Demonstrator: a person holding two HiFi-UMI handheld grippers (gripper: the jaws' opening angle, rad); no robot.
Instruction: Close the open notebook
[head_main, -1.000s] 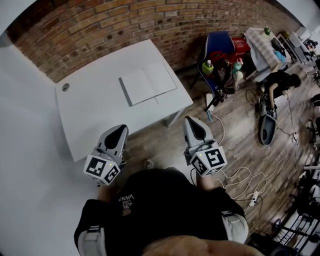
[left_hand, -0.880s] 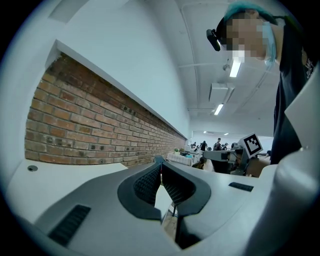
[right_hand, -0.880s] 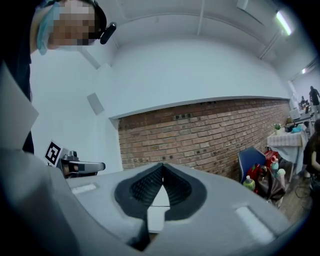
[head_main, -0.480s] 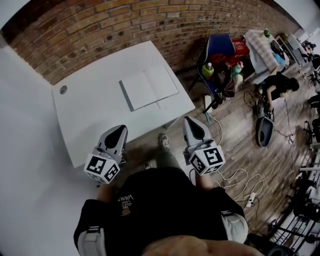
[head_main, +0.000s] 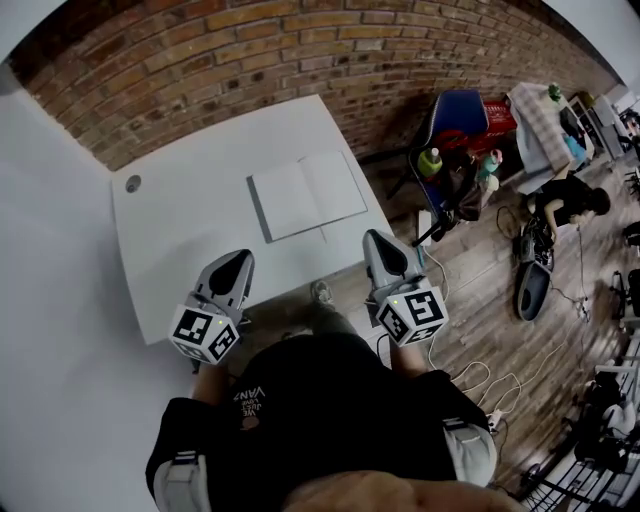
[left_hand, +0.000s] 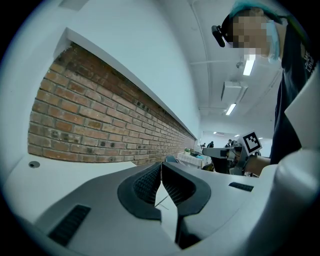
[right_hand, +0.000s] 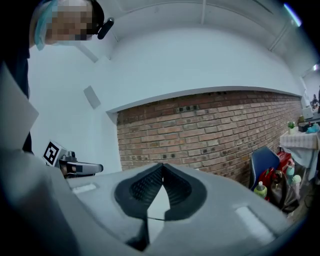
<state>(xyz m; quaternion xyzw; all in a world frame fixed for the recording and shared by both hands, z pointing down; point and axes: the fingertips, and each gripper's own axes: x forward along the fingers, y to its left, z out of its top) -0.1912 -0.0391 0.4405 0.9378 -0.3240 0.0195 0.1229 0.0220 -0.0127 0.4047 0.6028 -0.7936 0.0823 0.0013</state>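
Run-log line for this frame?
phase: pre-contact | left gripper: shut, empty | right gripper: shut, empty | notebook: open on table, untouched

The table (head_main: 190, 210) is plain white. On it, the open notebook (head_main: 305, 195) shows white pages with a grey strip down one edge. Behind the table, the wall (head_main: 250, 60) is red-brown brick with pale mortar lines. Off the table's far corner stand a blue chair (head_main: 455, 108) and a green bottle (head_main: 431, 162), on a floor (head_main: 480, 300) of brown planks. At the table's near edge, my left gripper (head_main: 238, 260) and right gripper (head_main: 380, 240) are grey, with black ribbed pads (left_hand: 145, 185) and black-and-white marker cubes (head_main: 205, 335).
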